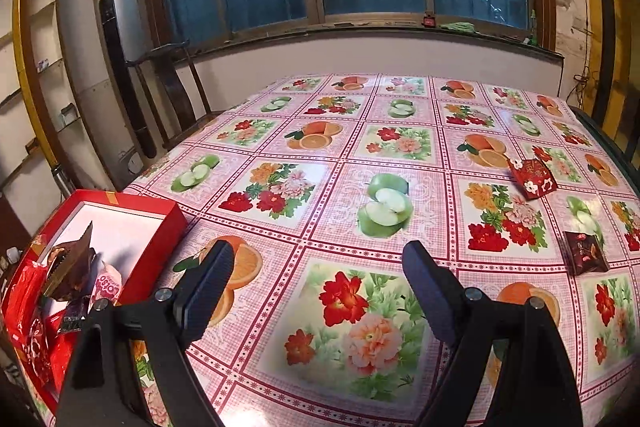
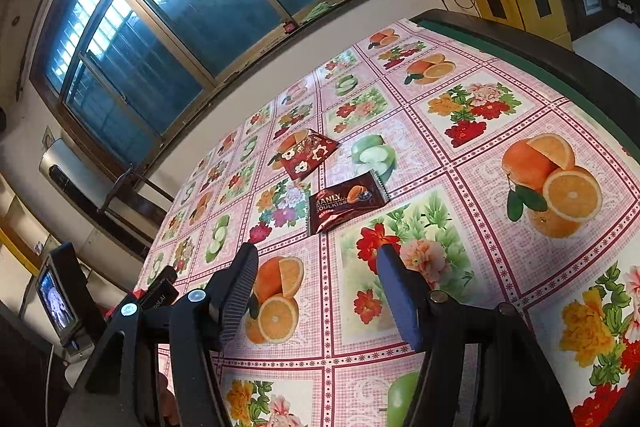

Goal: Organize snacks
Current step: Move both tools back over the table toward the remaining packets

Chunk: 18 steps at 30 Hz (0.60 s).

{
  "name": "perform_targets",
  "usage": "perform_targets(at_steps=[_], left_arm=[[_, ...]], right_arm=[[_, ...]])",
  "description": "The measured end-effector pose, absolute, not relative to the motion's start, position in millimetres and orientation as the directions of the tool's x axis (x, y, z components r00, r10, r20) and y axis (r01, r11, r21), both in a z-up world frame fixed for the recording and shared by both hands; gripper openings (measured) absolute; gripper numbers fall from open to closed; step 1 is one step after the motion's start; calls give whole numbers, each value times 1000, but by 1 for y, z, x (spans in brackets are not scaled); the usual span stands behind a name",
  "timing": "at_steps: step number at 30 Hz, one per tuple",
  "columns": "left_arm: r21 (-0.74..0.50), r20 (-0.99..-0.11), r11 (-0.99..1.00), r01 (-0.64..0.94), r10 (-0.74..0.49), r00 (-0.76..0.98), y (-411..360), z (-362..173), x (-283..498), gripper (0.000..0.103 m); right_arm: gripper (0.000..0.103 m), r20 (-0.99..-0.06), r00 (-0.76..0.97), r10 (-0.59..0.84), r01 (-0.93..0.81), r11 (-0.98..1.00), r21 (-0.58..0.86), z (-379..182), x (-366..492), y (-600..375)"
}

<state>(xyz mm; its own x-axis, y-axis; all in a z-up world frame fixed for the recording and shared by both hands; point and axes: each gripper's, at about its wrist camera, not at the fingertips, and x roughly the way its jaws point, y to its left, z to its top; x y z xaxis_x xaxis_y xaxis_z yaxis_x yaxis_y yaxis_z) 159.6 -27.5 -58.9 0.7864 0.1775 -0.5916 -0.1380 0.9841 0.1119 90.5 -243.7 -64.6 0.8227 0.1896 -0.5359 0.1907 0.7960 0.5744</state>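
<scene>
- The worktop (image 1: 360, 163), under its fruit-and-flower cloth, is mostly bare; your sorting looks well along, with only two loose snacks in sight.
- The red box (image 1: 158, 239) sits at the worktop's left corner, open, with several wrapped snacks already heaped in its near end. I judge it to be where the rest should go.
- Your left claw (image 1: 316, 267) hangs over bare cloth just right of the box, jaws spread wide, nothing between them. It looks free, so hold it clear of the box mouth.
- Your right claw (image 2: 318, 263) is also released and empty, jaws parted, aimed up the worktop at the loose snacks.
- The dark packet (image 2: 346, 201) lies flat just ahead of your right claw, apart from it. It's the nearer target, so the step in hand is a fetch.
- The red packet (image 2: 306, 153) lies flat beyond the dark one, close to it but not touching.
- Next, bring the right claw forward and down over the dark packet. A flat, slippery wrapper gives little to pinch, so I'd go for a crimped edge.
</scene>
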Motion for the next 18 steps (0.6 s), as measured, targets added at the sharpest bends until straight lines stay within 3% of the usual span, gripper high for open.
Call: perform_targets(at_steps=[5, 18], left_arm=[[-17, -661, 976, -216, 151, 735, 6, -63, 165, 86], [-126, -640, 960, -249, 113, 760, 23, -52, 156, 87]], right_arm=[[66, -536, 829, 161, 198, 812, 550, -50, 139, -251], [67, -663, 740, 116, 308, 818, 487, -78, 322, -252]])
